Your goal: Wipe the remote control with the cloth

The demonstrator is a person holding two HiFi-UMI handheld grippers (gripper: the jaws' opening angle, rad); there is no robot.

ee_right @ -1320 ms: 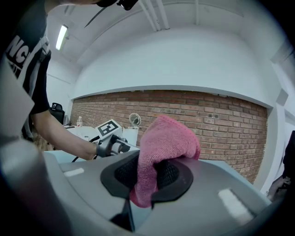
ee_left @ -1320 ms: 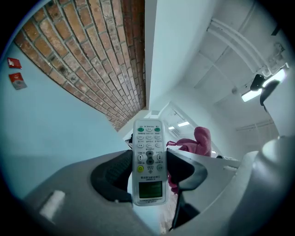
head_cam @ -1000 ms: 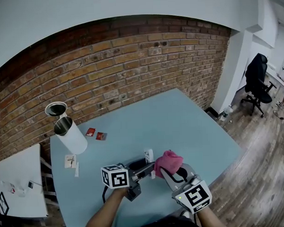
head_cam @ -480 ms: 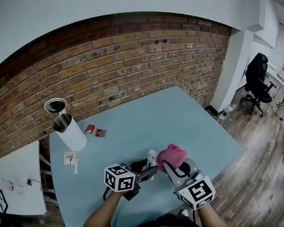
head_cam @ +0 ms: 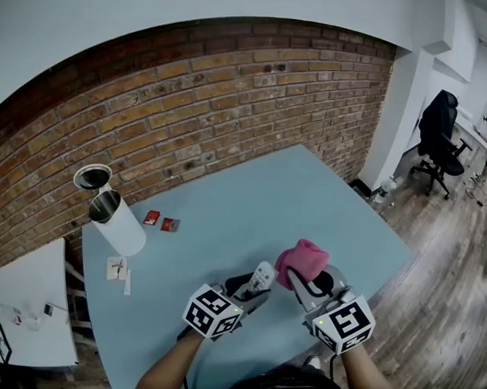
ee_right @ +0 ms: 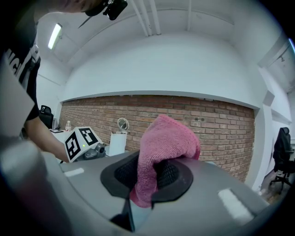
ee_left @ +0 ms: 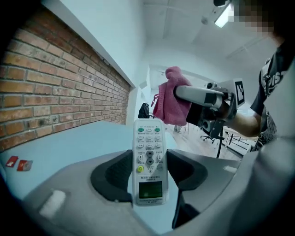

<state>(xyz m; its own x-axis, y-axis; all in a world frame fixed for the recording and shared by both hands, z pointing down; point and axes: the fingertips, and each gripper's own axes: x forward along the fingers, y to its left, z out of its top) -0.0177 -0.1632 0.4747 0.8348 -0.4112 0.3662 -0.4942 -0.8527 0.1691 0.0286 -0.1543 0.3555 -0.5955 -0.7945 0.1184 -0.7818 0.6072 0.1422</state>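
Observation:
A white remote control (ee_left: 148,159) with grey buttons and a small green screen stands between the jaws of my left gripper (ee_left: 147,171), which is shut on its lower half, button face toward the camera. From the head view the remote (head_cam: 259,278) pokes out of the left gripper (head_cam: 248,292) above the blue table (head_cam: 252,205). My right gripper (ee_right: 148,177) is shut on a folded pink cloth (ee_right: 163,152), which sticks up past the jaws. The cloth (head_cam: 301,260) hangs in the air just right of the remote, a small gap apart.
A white cylinder bin (head_cam: 115,222) with a steel rim and lid stands at the table's far left. Two red packets (head_cam: 160,221) and a white card (head_cam: 118,270) lie near it. A brick wall (head_cam: 193,128) runs behind; a black office chair (head_cam: 437,135) stands at the right.
The left gripper has rolled and sunk a little, turning the remote's face up. The right gripper carried the pink cloth slightly to the right, opening a small gap from the remote.

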